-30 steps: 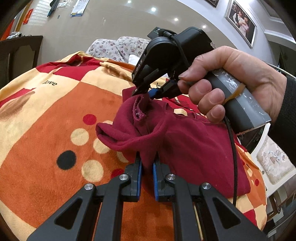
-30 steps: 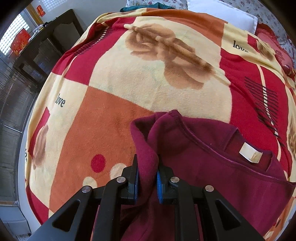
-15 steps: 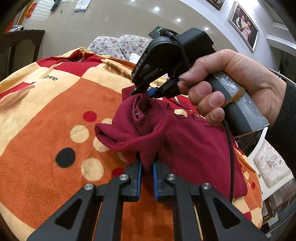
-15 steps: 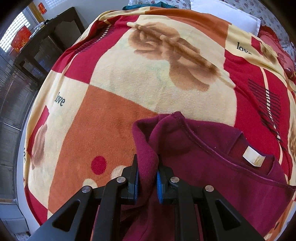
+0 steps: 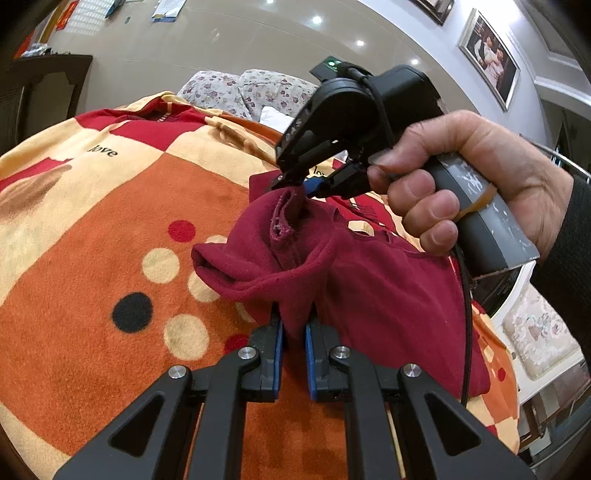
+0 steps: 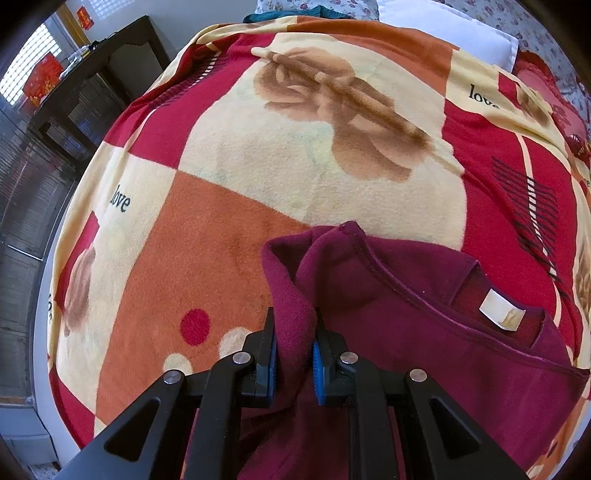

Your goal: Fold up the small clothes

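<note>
A small dark red top (image 5: 376, 280) lies bunched on a patterned blanket (image 5: 92, 236). My left gripper (image 5: 294, 325) is shut on a fold of its near edge. Farther back, my right gripper (image 5: 301, 184), held in a person's hand (image 5: 461, 166), pinches a raised bit of the same top. In the right wrist view the right gripper (image 6: 294, 343) is shut on a ridge of the red top (image 6: 424, 332); the neckline with its pale label (image 6: 502, 312) shows to the right.
The blanket (image 6: 295, 155) covers a bed, with flowered pillows (image 5: 243, 88) and a white pillow (image 6: 450, 33) at its head. Dark wooden furniture (image 6: 74, 96) stands beside the bed. A white cabinet (image 5: 539, 325) is at the right edge.
Both grippers keep their hold on the red top. The garment's folds look about the same; only the view has shifted slightly.
</note>
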`<state>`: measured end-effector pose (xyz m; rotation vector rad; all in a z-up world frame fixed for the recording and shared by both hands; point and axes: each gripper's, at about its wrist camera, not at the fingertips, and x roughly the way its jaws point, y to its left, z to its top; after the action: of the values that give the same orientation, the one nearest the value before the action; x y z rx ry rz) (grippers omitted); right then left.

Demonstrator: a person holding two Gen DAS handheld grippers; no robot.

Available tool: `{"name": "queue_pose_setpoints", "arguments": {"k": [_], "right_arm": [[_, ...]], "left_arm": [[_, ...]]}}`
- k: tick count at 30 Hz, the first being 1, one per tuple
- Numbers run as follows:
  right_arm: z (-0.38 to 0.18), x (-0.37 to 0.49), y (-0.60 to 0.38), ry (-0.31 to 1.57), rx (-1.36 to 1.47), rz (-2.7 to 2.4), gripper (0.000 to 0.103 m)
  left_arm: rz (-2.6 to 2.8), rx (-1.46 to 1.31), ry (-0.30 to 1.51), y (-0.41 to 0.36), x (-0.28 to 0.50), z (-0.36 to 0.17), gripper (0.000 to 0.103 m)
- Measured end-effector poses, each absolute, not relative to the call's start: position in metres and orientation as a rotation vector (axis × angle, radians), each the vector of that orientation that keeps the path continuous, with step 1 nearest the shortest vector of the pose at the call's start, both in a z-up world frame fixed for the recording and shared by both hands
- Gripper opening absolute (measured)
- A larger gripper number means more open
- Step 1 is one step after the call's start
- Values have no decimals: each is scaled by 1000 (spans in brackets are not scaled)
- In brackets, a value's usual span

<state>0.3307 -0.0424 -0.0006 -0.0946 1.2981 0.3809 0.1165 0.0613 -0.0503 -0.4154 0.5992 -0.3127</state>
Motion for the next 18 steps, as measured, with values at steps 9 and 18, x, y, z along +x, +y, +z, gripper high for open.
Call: {"name": "queue_pose_setpoints", "arguments": {"k": [9, 18], "right_arm": [[5, 330, -50, 1288, -70, 385, 16], [5, 331, -52, 1289, -59, 402, 16]], "left_arm": [[-319, -451, 612, 66, 119, -54, 21], [-305, -685, 633, 102, 124, -73, 62]]}}
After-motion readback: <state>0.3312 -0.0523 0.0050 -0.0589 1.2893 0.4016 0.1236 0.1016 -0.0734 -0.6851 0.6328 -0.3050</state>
